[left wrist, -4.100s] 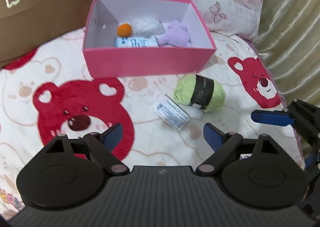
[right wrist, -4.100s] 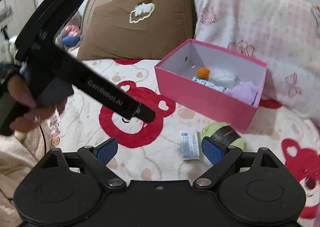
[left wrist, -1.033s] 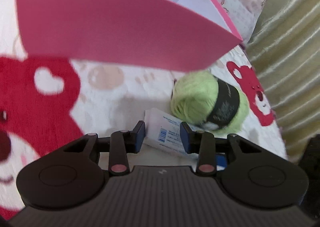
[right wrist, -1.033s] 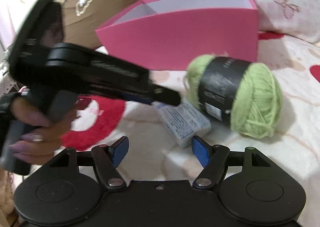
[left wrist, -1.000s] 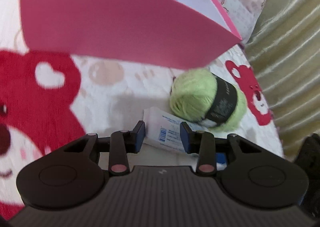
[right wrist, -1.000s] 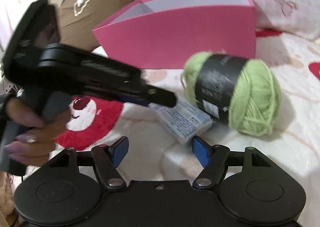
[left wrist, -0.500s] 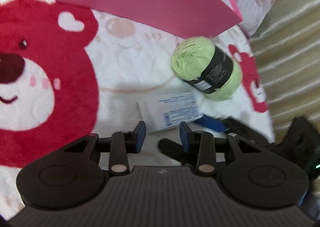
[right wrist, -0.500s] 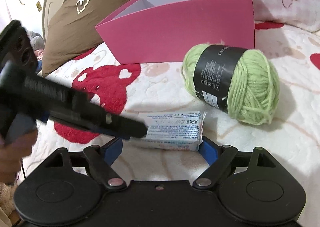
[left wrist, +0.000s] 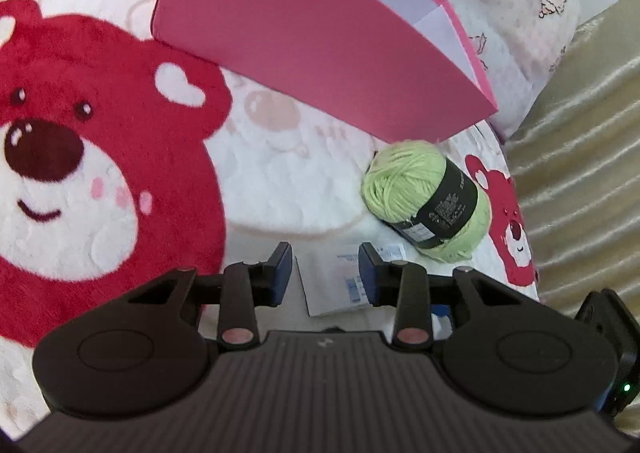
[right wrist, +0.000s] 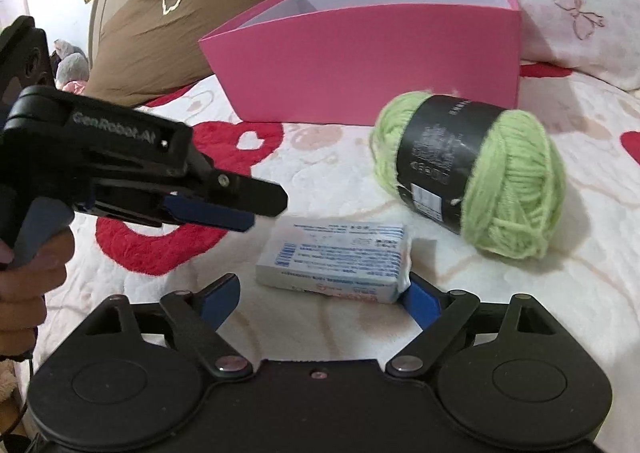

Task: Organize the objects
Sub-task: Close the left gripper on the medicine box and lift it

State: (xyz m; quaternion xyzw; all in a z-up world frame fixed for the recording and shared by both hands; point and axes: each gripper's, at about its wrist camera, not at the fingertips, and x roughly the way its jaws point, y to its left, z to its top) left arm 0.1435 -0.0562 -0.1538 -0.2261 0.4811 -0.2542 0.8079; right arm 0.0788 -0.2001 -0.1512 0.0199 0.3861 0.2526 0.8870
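Two things left outside the box [right wrist: 360, 65], by the look of it: yarn [right wrist: 468, 177] and packet [right wrist: 336, 257], both lying on the bed [right wrist: 560, 293] in front of the pink wall, yarn nearer the wall, packet nearer the cameras and just beside the yarn. No view into the box from either camera, so no telling what already sits inside. Right gripper [right wrist: 322, 293] set wide, jaws having just been opening, packet lying between them on the bed; one pad touching or nearly touching the packet's end, the other apart from it, so no grip. Left gripper [left wrist: 322, 269] narrow, a slim gap showing between the pads, nothing in it, hanging above the bed just left of the packet. Judged mid-step: packet lined up for a grasp, not lifted. Left to do, most likely: close on the packet, carry it over the wall, drop it in, then the same for the yarn.
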